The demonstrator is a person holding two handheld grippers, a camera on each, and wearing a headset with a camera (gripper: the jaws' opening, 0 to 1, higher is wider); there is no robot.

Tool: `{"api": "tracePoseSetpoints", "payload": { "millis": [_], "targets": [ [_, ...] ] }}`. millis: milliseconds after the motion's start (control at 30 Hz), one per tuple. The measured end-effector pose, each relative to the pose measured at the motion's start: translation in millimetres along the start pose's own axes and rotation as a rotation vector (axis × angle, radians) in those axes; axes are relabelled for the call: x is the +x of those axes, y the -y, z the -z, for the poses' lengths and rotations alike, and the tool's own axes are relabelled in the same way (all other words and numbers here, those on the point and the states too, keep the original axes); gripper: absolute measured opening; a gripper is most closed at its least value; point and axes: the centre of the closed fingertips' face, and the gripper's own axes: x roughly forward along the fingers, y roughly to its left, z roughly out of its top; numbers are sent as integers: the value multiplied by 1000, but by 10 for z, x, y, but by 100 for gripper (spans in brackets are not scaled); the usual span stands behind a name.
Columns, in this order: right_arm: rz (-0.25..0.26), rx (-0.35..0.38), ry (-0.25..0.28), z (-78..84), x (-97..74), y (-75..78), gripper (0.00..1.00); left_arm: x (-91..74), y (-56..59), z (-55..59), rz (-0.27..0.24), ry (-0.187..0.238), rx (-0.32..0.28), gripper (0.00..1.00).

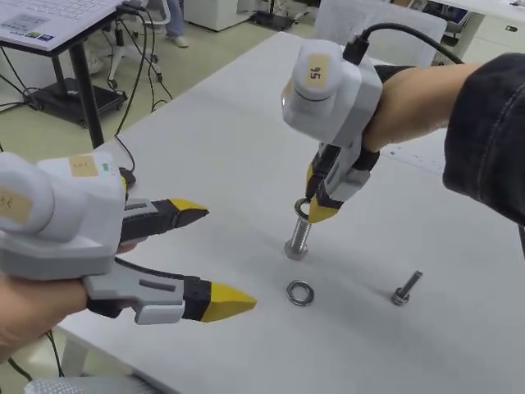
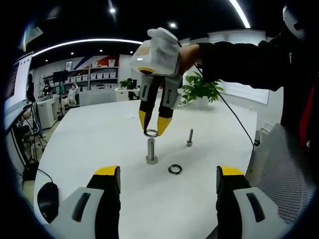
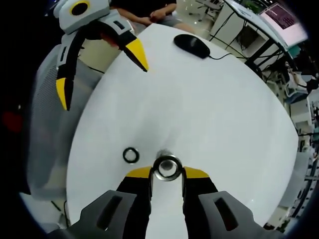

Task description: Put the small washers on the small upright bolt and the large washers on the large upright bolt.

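Office lab (shelves (image 2: 93,77), potted plant (image 2: 202,90))

Spotted black mouse (image 3: 192,46) with cable on white table (image 3: 209,109). Noted potted plant (image 2: 202,92) behind, black-legged desk (image 1: 82,74) off to side.

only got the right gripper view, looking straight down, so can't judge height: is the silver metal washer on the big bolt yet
Observer: Side on, the silver metal washer in the right hand-held gripper hangs at the tip of the large upright steel bolt, not down its shank.
Operator: and the small bolt, where
Observer: The small upright steel bolt stands apart, to the person's right of the large one.
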Motion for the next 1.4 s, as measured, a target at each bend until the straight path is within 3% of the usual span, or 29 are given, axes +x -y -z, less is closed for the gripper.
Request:
{"api": "tracePoseSetpoints", "payload": {
  "millis": [1400],
  "targets": [
    [-34, 28, -7, 47, 261, -21, 23, 16, -19, 82, 7, -27, -5, 78]
  ]
}}
